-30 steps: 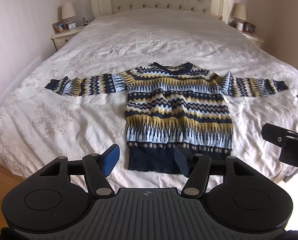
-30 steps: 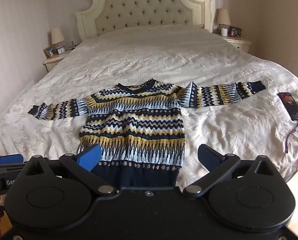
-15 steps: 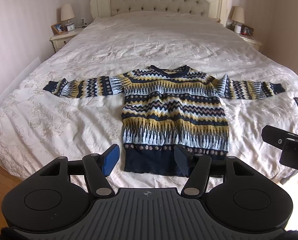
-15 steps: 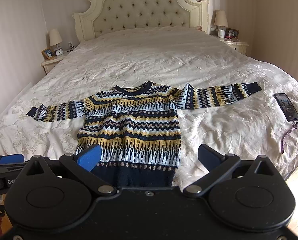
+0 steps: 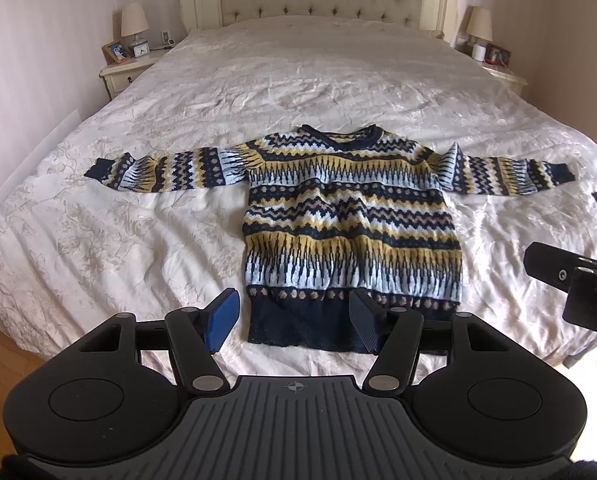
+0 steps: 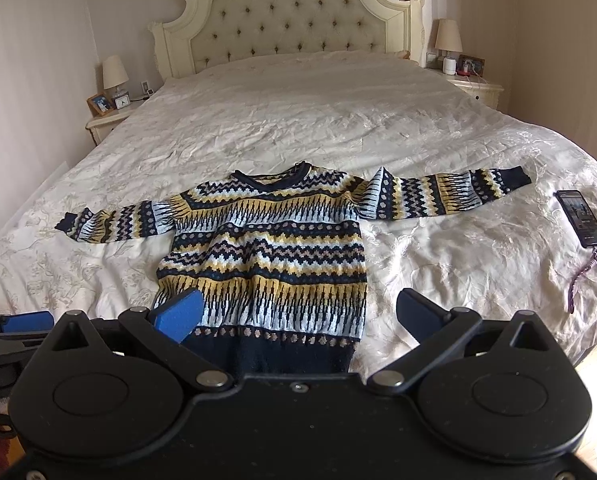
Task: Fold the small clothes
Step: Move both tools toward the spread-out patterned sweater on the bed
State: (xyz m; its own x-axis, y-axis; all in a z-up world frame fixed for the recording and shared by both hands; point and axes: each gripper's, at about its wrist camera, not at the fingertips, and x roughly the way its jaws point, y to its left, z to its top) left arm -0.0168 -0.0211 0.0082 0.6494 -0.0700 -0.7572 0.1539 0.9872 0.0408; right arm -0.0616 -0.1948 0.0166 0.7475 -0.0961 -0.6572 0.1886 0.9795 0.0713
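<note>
A patterned knit sweater [image 5: 350,216] in navy, yellow and pale blue lies flat on the bed, front up, with both sleeves stretched out sideways. Its dark hem points toward me. My left gripper [image 5: 294,322] hovers near the hem's left part, open, with nothing between its blue pads. In the right wrist view the sweater [image 6: 266,248] fills the middle. My right gripper [image 6: 298,312] stands open over the lower body of the sweater, holding nothing. Each gripper shows at the edge of the other's view.
The bed [image 5: 298,80] has a cream bedspread and a tufted headboard. A phone [image 6: 580,218] with a purple strap [image 6: 582,280] lies near the right sleeve's cuff. Nightstands with lamps [image 6: 114,72] flank the bed. Wooden floor shows at the lower corners.
</note>
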